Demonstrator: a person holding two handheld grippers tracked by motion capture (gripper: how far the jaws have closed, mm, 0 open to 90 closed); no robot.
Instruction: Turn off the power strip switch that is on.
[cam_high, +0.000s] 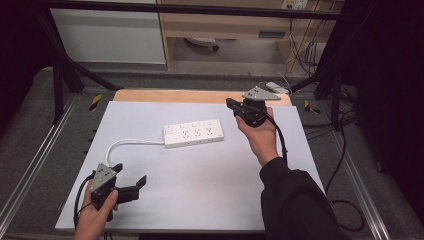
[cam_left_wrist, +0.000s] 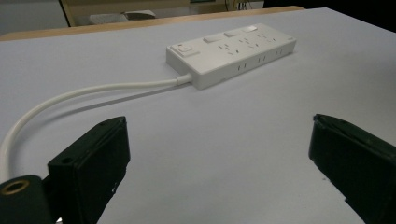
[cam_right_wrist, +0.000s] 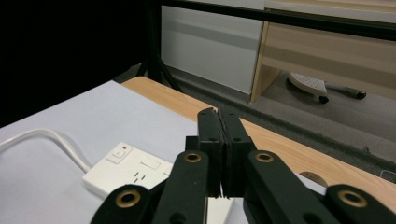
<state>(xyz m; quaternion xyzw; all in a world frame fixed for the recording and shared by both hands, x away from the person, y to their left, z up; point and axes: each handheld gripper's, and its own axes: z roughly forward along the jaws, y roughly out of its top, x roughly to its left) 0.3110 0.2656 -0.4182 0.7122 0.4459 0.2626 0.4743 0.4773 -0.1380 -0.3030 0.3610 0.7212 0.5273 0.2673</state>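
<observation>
1. Left hand-held gripper (cam_high: 131, 181) was low over the near-left desk (cam_high: 200, 200), jaws wide, empty.
2. Right hand-held gripper (cam_high: 231, 104) was raised at the far right, jaws pressed together, empty.
3. Power strip (cam_high: 194, 133) lay mid-desk, long axis left-right, cord (cam_high: 131, 142) trailing left; right gripper judged nearer.

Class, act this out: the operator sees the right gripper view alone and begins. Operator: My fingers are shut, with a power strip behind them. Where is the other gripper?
Observer: The left gripper is over the sheet's near left corner.
Operator: Open or shut?
Observer: Its fingers stand wide open with nothing between them.
Operator: Where does the strip's cord go?
Observer: The cord leaves the strip and curves round toward the left gripper.
</observation>
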